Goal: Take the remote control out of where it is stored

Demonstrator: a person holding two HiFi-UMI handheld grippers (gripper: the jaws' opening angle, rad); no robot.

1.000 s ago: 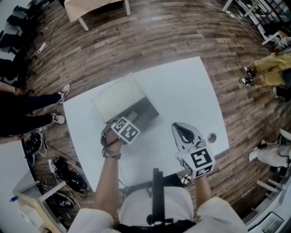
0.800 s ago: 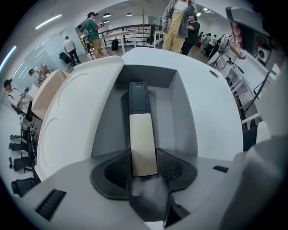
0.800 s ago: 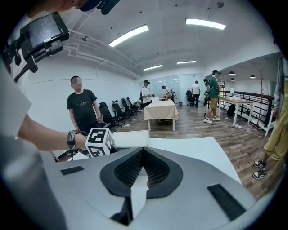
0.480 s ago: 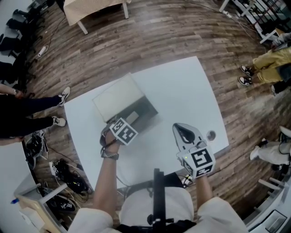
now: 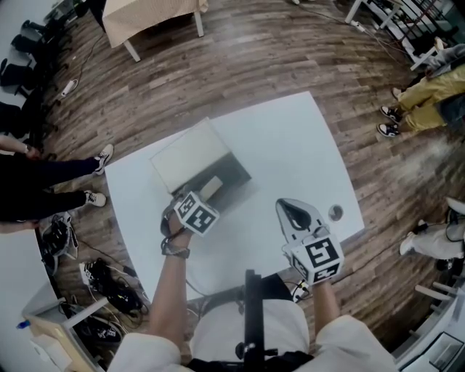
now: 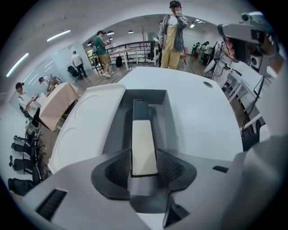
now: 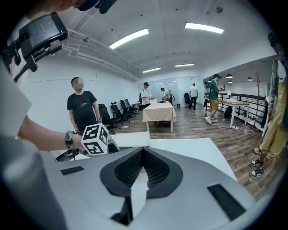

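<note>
Drawn back slightly toward the person, the left gripper [image 6: 144,165] pinches the near end of the cream remote control [image 6: 144,139]. Its long axis runs straight out from the fingers along the open grey case's [image 6: 113,130] recess. The right gripper [image 7: 143,155] is closed on nothing.

I work in an open-plan office hall: rows of black swivel chairs [image 7: 118,112], long ceiling strip lights [image 7: 128,38], brown wood-plank floor [image 5: 290,65], my flat white table [image 5: 298,149].

A white table [image 5: 298,145] is being supported by a wood-plank floor [image 5: 254,65]. A round grommet [image 5: 335,213] is being held near its right corner. A cloth-draped table [image 5: 149,13] is being kept well apart.
</note>
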